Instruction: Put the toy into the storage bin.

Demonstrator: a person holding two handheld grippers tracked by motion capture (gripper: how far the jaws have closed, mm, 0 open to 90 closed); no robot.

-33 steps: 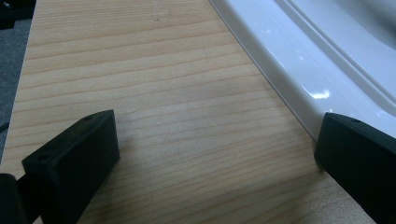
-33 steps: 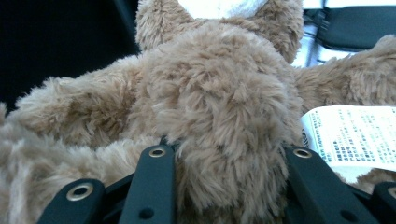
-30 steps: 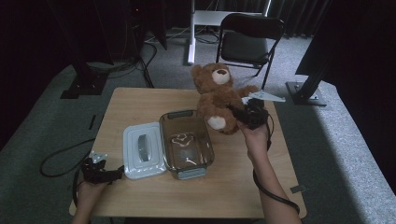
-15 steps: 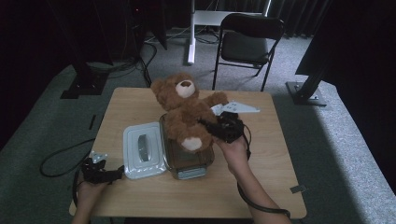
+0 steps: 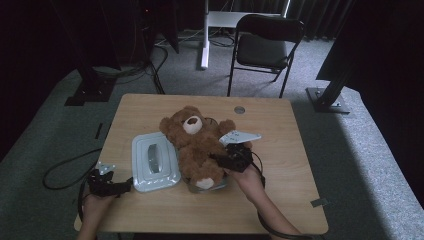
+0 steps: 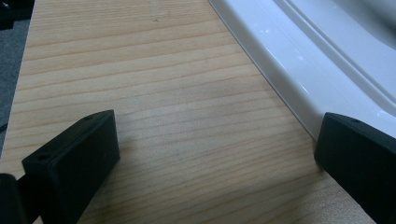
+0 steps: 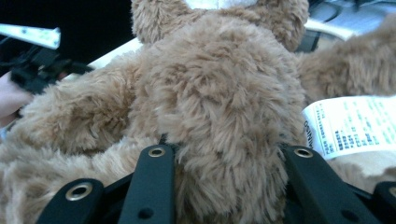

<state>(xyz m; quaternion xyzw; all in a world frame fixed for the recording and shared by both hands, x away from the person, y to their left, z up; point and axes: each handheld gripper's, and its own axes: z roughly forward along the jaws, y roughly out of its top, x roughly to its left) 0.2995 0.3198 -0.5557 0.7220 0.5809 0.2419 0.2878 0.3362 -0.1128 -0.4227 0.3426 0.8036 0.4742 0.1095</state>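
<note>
Teddy bear, high view: one brown teddy bear (image 5: 194, 150) lies on its back over the glass container (image 5: 218, 185), feet toward the person, head toward the chair, so it's sitting on top of the box rather than down in it.
Right claw, high view: the right claw (image 5: 218, 160) grips the bear at its side, hand right behind it.
Left claw, high view: the left claw (image 5: 124, 185) rests on the surface (image 5: 280, 135) at the near corner of the lid (image 5: 154, 162).
Count, high view: one bear, one container, one white lid, two claws, one folding chair (image 5: 266, 46) behind the surface.
Left claw view: jaws stand wide apart with bare wood between them, holding nothing; the lid's (image 6: 299, 60) rim runs just beside the right-hand jaw.
Right claw view: both jaws are sunk into the fur of the bear (image 7: 219, 102), squeezing its body; one white label (image 7: 350, 125) hangs off to the right.
Tip: I'd lower slowly and tuck the legs in first, since the bear looks bigger than the container and will probably spring back out.
Tip two: keep the squeeze on until the body is seated, and keep the lid close for covering.
</note>
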